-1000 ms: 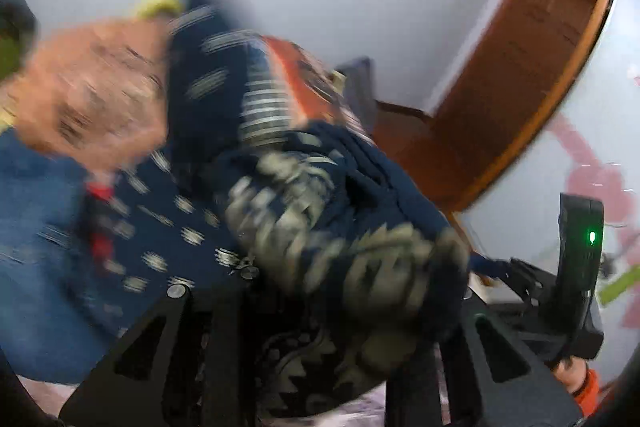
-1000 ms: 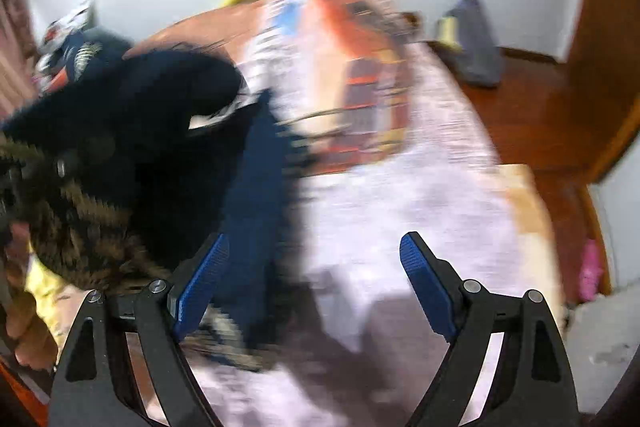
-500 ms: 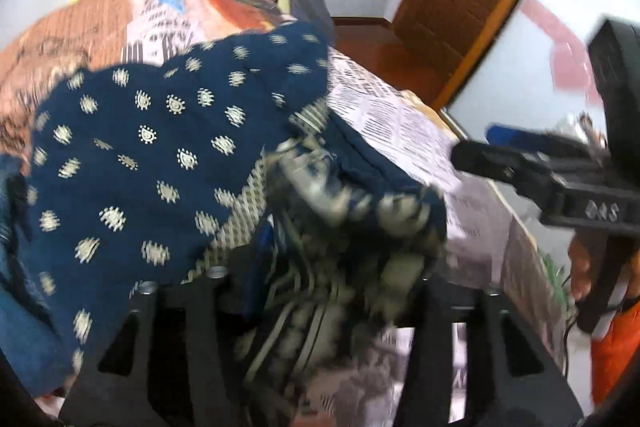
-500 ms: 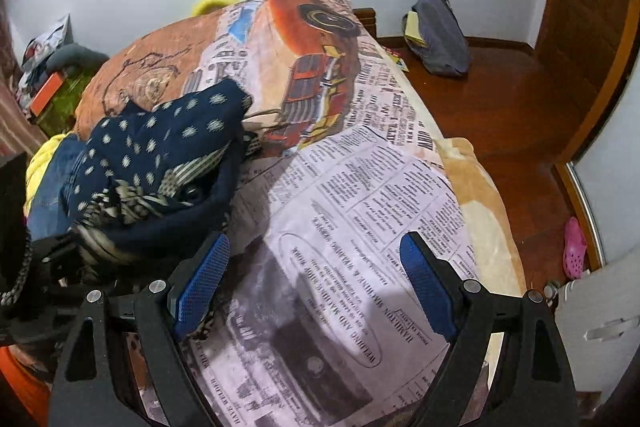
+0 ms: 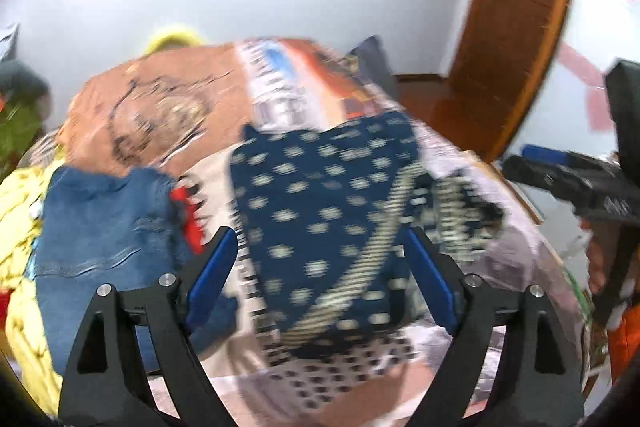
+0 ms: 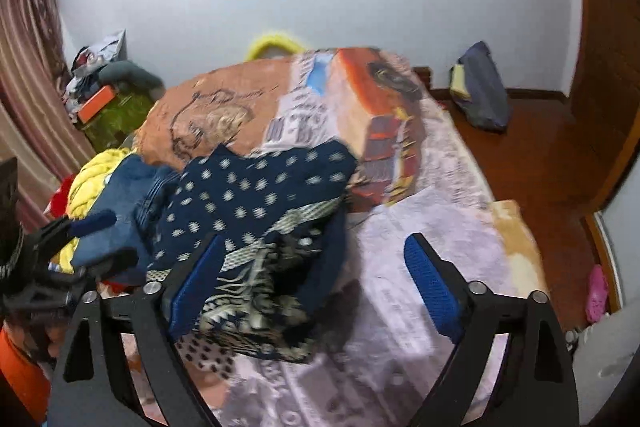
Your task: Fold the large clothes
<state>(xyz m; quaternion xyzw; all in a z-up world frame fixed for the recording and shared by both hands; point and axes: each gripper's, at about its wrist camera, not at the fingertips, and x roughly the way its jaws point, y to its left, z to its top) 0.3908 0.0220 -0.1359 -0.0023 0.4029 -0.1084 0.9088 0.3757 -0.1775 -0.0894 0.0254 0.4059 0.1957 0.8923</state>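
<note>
The bed (image 6: 448, 247), under its printed newspaper-and-truck cover, fills both views, with the wall above and wood floor at about 3 o'clock in the right view.

On the bed's left half lies the clothes pile (image 6: 96, 187): yellow fabric and a blue denim piece (image 5: 100, 227), at about 9 o'clock in both views.

Just right of the denim lies the garment (image 5: 320, 219), navy with pale dots and a striped band. A second ago it hung bunched and lifted in front of the left camera; now it rests on the cover in a loose, lumpy heap, its patterned hem rumpled at about 4 o'clock of the dotted panel. It looks dropped rather than folded flat.

The left gripper (image 5: 320, 279) has let it go: a second ago the jaws were nearly shut on the bunched cloth, and now they are opening and stand wide. The cloth shows between the blue pads, though they do not seem to press it.

The right gripper (image 6: 312, 283) is also spread, widening slightly, with nothing pinched; the garment's edge sits by its left pad.

So this piece seems released onto the bed. I judge it needs spreading and smoothing before any clean fold.
</note>
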